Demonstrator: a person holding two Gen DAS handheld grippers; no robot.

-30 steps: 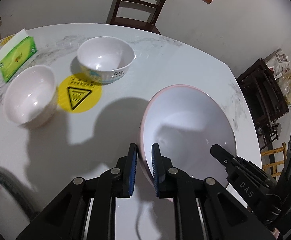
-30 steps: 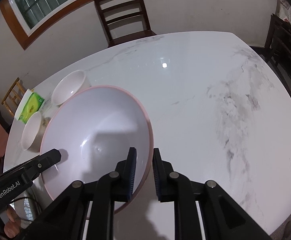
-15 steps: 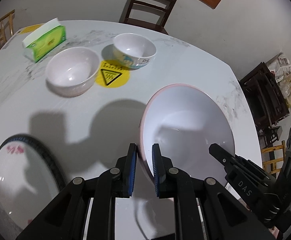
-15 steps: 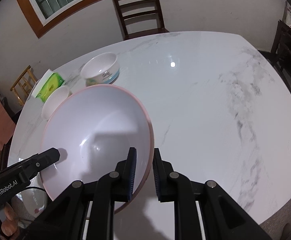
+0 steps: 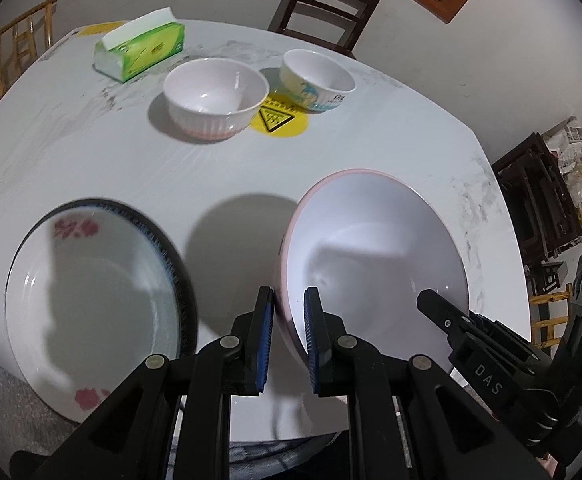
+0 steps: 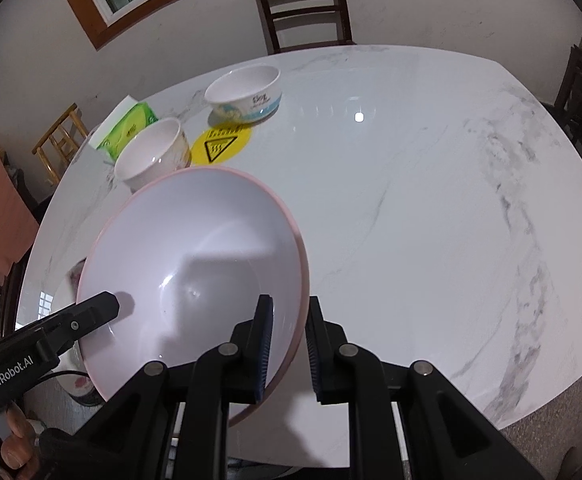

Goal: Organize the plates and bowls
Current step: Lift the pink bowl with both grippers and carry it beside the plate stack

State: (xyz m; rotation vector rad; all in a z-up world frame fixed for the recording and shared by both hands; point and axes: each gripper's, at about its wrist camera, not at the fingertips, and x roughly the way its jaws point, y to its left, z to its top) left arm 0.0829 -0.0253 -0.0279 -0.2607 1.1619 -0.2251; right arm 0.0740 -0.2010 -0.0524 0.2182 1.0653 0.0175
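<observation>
Both grippers hold one large pink-rimmed white bowl [image 5: 375, 256] above the table. My left gripper [image 5: 289, 308] is shut on its left rim. My right gripper [image 6: 289, 316] is shut on its right rim; the bowl [image 6: 195, 264] fills the lower left of the right wrist view. A wide plate with a dark rim and red flowers [image 5: 95, 300] lies at the table's near left. A ribbed white bowl [image 5: 215, 98] and a smaller printed bowl [image 5: 317, 80] stand at the far side, also seen in the right wrist view as the ribbed bowl [image 6: 151, 156] and the printed bowl [image 6: 247, 92].
A green tissue pack [image 5: 141, 50] lies at the far left. A yellow warning sticker [image 5: 279, 120] is on the white marble table [image 6: 431, 208] between the small bowls. Chairs stand around, one at the far edge [image 6: 303, 4]. Dark furniture [image 5: 543, 204] stands to the right.
Both grippers with the large bowl have drawn back toward the near edge. The flowered plate has come fully into the left wrist view, and the small bowls look farther away.
</observation>
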